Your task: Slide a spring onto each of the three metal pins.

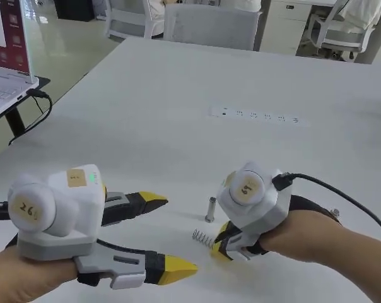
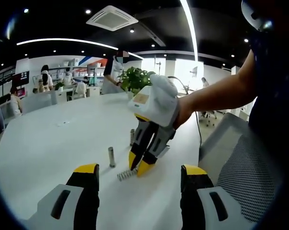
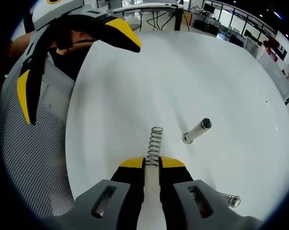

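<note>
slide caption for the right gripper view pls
Right tool pinching a spring beside an upright metal pin on the white table

Looked like a big open-plan office. Had a wide white table (image 1: 178,95) with a flush power strip (image 1: 257,115) set into the top, a laptop (image 1: 7,44) off to the left, grey chairs (image 1: 209,25) along the far edge. Shiny pale floor (image 1: 70,38) behind. Dark ceiling (image 2: 149,28) with a curved strip light (image 2: 63,41), a square air vent (image 2: 112,18), plus a leafy plant (image 2: 135,79) past the table.
</note>
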Tool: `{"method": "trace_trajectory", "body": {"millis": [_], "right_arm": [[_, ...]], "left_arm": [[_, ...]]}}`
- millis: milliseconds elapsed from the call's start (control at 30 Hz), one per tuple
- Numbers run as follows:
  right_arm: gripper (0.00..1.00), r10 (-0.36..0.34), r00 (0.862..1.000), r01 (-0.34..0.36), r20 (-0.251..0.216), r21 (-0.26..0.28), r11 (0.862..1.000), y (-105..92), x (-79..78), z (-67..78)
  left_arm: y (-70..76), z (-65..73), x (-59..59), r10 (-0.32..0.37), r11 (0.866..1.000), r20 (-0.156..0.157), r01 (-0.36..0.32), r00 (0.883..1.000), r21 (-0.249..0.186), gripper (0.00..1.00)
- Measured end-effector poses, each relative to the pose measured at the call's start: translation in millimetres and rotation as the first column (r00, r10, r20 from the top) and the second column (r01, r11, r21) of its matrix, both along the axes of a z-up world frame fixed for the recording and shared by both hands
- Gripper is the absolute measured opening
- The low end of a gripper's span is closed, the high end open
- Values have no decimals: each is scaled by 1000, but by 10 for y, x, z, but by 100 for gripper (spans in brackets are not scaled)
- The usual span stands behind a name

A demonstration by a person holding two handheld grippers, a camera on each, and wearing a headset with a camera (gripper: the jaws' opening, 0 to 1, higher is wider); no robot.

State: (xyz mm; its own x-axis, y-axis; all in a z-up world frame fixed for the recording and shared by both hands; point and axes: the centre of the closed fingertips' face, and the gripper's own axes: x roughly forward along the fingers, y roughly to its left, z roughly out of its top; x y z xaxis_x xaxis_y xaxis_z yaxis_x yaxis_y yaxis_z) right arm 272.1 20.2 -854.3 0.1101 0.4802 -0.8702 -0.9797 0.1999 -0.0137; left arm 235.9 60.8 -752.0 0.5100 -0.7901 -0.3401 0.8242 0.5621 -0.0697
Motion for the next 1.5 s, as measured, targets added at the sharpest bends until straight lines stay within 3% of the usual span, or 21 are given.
{"method": "trace_trajectory", "body": {"millis": [333,400,700,767,1033,1267,1300,1500], "right_arm": [[8,2,1000,-2,-11,22,1000,-43,-17,161],[8,13,999,-12,-33,35,999,-31,-77,222],[8,109,994,-107,-27,69,992,-10,-249,591],[8,128,991,-125,-33,83,989,4,-294,666],[8,224,974,-222,-11,90,971,57,-439,860],[8,310,951,-309,-9,86,947,56,-545,893],[8,335,942,-333,-7,82,939,50,-568,901],[8,384,923,-382,-2,85,920,64,-610,936]], "left_arm": [[-3,-35,3,-8,1000,-6,8,1000,11,64],[-5,-34,3,-9,1000,-5,9,1000,12,63],[-30,-22,-13,-27,1000,4,27,1000,15,58],[-45,-1,-22,-40,999,23,39,999,14,55],[-87,-1,-70,-73,997,33,72,997,23,44],[-125,17,-131,-114,993,51,113,992,27,30],[-135,19,-144,-122,992,51,121,991,27,27],[-169,24,-185,-149,989,55,147,987,30,20]]}}
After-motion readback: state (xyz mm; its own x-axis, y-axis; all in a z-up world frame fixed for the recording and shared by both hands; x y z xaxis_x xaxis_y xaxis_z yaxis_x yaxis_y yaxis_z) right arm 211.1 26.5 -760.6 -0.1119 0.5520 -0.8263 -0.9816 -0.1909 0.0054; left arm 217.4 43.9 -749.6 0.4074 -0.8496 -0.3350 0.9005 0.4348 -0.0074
